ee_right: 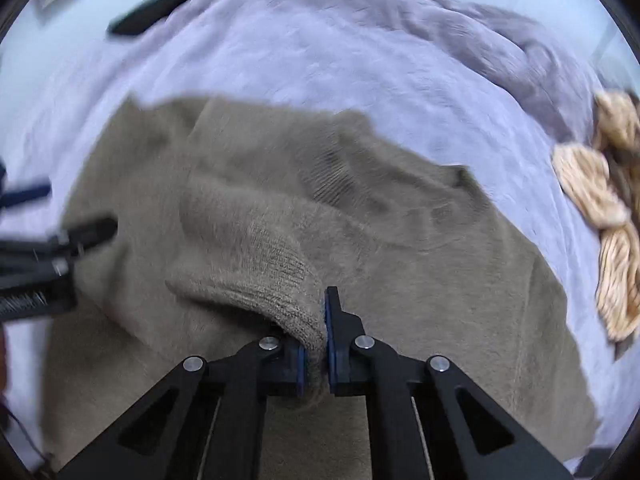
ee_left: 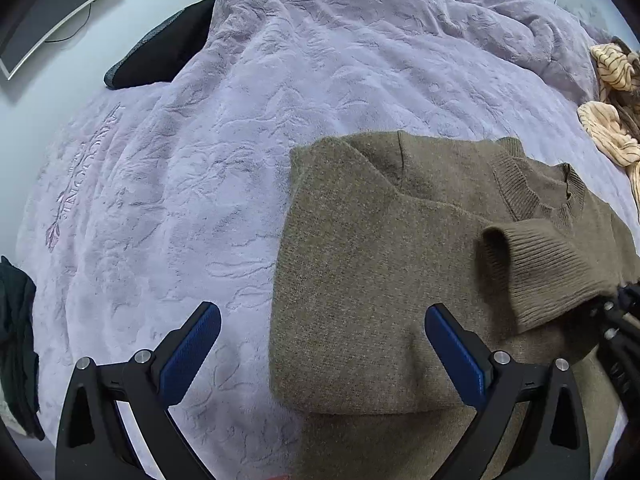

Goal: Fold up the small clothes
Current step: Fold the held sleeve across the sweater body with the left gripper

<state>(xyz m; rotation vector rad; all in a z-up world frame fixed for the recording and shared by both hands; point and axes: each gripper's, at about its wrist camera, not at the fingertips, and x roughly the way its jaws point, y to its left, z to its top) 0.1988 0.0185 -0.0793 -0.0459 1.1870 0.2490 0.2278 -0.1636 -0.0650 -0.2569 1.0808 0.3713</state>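
The right claw (ee_right: 320,344) pinches the brown sweater's (ee_left: 380,280) ribbed cuff (ee_right: 280,280); the left claw (ee_left: 320,344) hangs wide open, empty. The thin pinch could slip, dropping the sleeve beside the sweater's collar (ee_left: 532,192).

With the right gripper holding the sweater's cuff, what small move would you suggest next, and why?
Probably carry the ribbed cuff across the brown sweater and lay it flat: the right gripper pinches it, while the left gripper hangs open.

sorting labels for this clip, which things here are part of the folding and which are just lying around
In the job: brown sweater, its ribbed cuff pinched in the right gripper, open left gripper.
Lying about: striped cream garment, dark clothing, monitor.
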